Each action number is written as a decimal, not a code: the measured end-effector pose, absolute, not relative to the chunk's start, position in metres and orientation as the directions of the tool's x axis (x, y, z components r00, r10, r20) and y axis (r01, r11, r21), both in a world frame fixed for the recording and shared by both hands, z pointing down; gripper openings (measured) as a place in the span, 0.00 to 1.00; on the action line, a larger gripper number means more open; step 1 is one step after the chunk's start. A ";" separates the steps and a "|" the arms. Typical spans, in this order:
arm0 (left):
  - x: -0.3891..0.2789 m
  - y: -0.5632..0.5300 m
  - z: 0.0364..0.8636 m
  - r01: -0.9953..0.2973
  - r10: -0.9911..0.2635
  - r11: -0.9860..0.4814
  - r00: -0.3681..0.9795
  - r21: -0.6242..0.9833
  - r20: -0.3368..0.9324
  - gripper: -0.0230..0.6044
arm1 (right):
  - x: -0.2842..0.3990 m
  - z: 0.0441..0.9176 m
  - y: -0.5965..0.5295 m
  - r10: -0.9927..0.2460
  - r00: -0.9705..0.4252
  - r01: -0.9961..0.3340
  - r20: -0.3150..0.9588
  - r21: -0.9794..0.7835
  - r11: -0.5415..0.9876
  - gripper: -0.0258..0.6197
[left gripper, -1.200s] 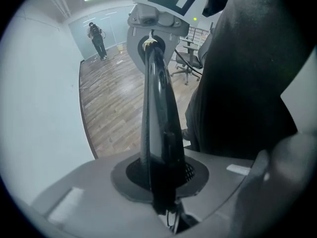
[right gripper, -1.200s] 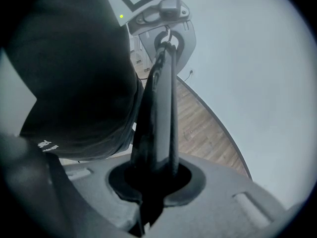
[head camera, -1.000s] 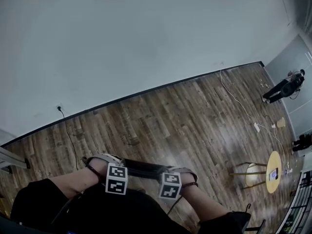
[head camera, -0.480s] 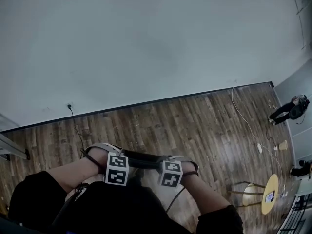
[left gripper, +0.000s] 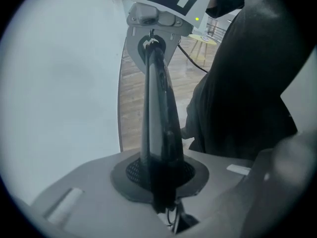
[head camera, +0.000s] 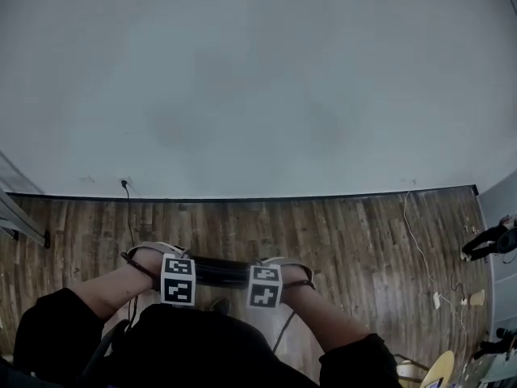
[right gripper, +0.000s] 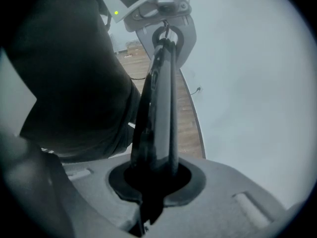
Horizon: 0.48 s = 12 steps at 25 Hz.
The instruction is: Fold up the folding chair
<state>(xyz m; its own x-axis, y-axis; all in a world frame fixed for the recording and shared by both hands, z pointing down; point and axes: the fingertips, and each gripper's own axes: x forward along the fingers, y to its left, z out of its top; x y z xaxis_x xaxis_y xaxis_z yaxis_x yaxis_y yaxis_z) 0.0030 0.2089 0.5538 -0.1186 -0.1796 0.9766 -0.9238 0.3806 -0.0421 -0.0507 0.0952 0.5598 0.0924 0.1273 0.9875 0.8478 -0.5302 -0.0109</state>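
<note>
Gripping the same black bar [head camera: 220, 272], left tool [left gripper: 157, 175] and right tool [right gripper: 154, 175]

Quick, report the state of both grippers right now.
Left gripper: shut on the black bar.
Right gripper: shut on the same bar's other end.

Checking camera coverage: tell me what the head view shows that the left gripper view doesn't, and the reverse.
Head view only: the wall socket with its cable, and a distant person at the right. Left gripper view only: the jaws of the left gripper, shut on the black bar. Both: that bar spanning to the right gripper, the wooden floor, the pale wall.
</note>
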 end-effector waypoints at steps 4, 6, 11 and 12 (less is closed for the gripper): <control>-0.025 0.209 0.558 -0.893 -0.168 0.449 -0.128 -0.039 0.977 0.12 | -0.087 0.564 0.099 0.111 0.096 0.806 0.989 -0.012 -0.592 0.10; -0.040 0.211 0.559 -0.881 -0.163 0.472 -0.130 -0.039 0.978 0.12 | -0.104 0.564 0.103 0.105 0.098 0.792 0.990 -0.014 -0.610 0.10; -0.081 0.223 0.559 -0.876 -0.157 0.479 -0.144 -0.052 0.977 0.12 | -0.145 0.562 0.114 0.098 0.083 0.789 0.992 -0.005 -0.614 0.10; -0.088 0.228 0.559 -0.877 -0.154 0.477 -0.149 -0.059 0.977 0.12 | -0.152 0.563 0.118 0.100 0.073 0.791 0.992 0.003 -0.612 0.10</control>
